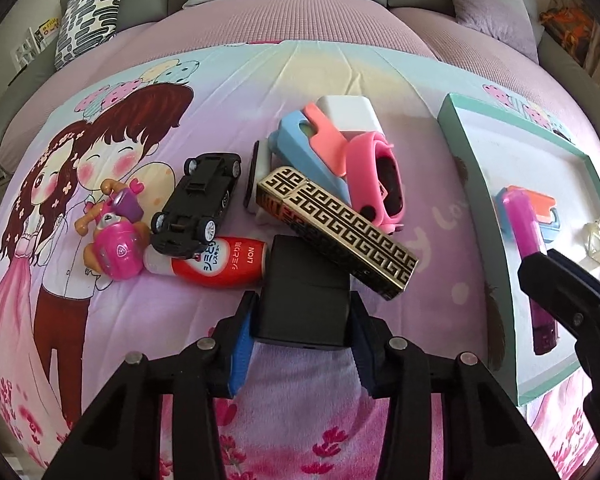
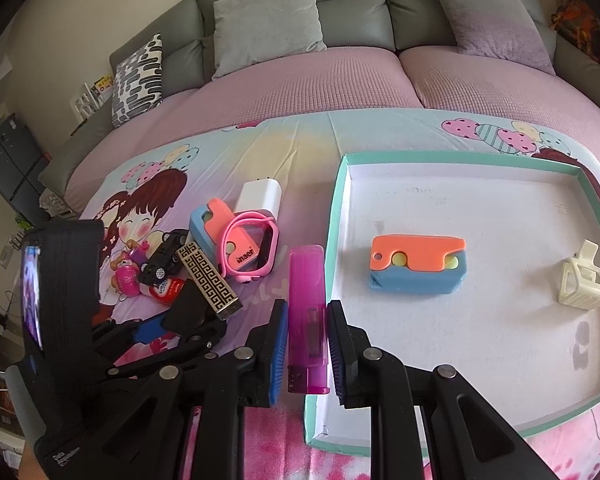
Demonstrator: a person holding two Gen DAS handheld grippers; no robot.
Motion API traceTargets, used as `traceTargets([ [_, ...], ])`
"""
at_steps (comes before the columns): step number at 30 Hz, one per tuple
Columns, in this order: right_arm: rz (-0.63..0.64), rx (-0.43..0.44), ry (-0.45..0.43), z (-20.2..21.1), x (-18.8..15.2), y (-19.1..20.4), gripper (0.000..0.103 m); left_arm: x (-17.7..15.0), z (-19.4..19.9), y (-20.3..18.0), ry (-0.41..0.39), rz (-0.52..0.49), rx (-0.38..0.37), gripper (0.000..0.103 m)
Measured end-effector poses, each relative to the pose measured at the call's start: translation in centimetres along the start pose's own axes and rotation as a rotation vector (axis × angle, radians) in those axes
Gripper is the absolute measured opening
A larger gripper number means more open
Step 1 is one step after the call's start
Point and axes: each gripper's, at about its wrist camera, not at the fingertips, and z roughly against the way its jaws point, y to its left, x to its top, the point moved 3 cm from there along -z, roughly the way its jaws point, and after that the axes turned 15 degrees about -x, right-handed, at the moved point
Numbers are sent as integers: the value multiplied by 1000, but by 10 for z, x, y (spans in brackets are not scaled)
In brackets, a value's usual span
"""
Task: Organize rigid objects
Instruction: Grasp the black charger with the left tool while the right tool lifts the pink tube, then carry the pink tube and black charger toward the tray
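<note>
My left hand-held gripper (image 1: 303, 334) has its pads pressed on the black box (image 1: 305, 296) at the pile's near edge on the bed; lifting could drag the gold patterned box (image 1: 340, 232) leaning on it. My right hand-held gripper (image 2: 308, 350) pinches the translucent purple lighter (image 2: 307, 316) over the tray (image 2: 334, 216) rim.

left hand-held gripper (image 1: 302, 330) clamping black box (image 1: 304, 300) (toy pile (image 1: 204, 200) behind)

Black box (image 1: 306, 292) hides the red bottle's (image 1: 216, 262) end; label too small to read
</note>
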Motion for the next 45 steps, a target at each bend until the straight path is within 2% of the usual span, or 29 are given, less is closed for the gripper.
traceTargets([
  [6,-8,13,-1,2,0,-2,21,4,13,3,-56,25,-20,44],
  [13,-22,36,-24,11,3,-5,21,9,35,9,-128,56,4,43],
  [32,-62,32,-47,20,8,-18,21,18,95,-8,-320,43,-5,44],
  [40,-80,33,-47,21,9,-27,21,22,99,-20,-341,29,0,44],
  [45,-97,21,-44,19,8,-38,21,23,94,-35,-343,4,-27,44],
])
